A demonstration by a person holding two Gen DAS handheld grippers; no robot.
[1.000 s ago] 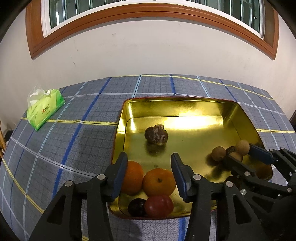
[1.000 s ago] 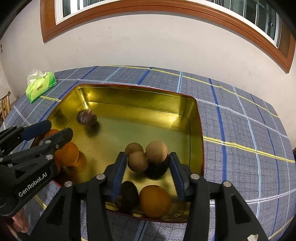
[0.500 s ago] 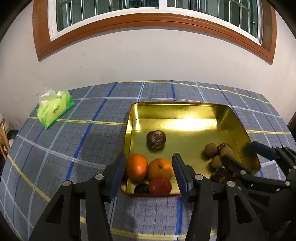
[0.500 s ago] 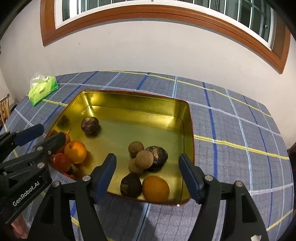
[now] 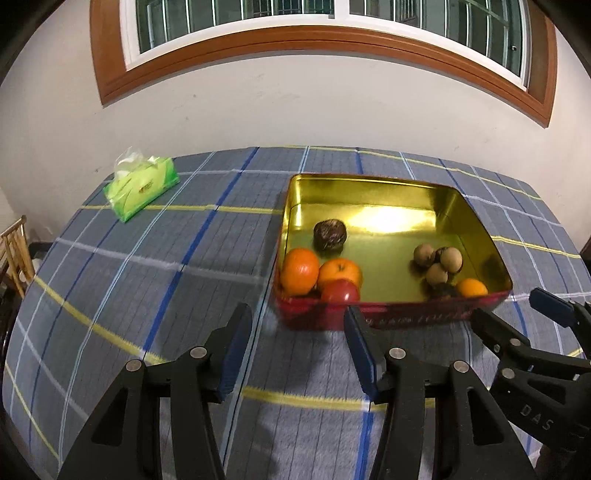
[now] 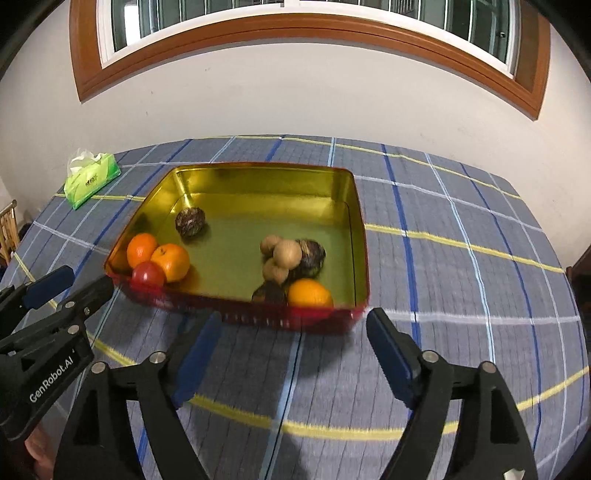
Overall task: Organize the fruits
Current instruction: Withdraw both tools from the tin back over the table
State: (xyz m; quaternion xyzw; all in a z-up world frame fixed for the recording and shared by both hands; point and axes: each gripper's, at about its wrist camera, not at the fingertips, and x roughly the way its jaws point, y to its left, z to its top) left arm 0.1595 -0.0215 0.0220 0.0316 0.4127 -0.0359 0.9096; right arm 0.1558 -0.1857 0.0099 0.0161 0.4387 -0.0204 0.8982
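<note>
The bench (image 6: 461, 280), spread with a blue-grey checked cloth, runs back to the white wall under one wood-framed window (image 6: 295, 22); its cloth lies bare to the right of the tin and all across the near strip below both grippers, giving open room there. One shallow tin (image 6: 354, 236), gold inside and red outside, sits near the middle, its near wall just beyond the fingertips of both grippers and its far and right inner floor empty. One green tissue pack (image 5: 142, 188) lies well apart at the far left corner, close to the wall. The left gripper (image 5: 295, 347) hangs over bare cloth in front of the tin's near left corner, its fingers (image 5: 234, 354) at a middling gap with nothing between them. The right gripper (image 6: 295, 343) hangs before the tin's near right part, its fingers (image 6: 388, 350) spreading wider at this moment, nothing between them. The fruit all lies inside the tin, in two groups plus one loner. Near left corner: two oranges (image 6: 170, 261) touching, with one red apple (image 6: 147, 274) against the near wall. Near right: one orange (image 6: 309, 293), two dark wrinkled fruits (image 6: 310, 258), and three small tan round fruits (image 6: 287, 252) bunched together. One more dark wrinkled fruit (image 6: 190, 220) sits alone toward the back left.
</note>
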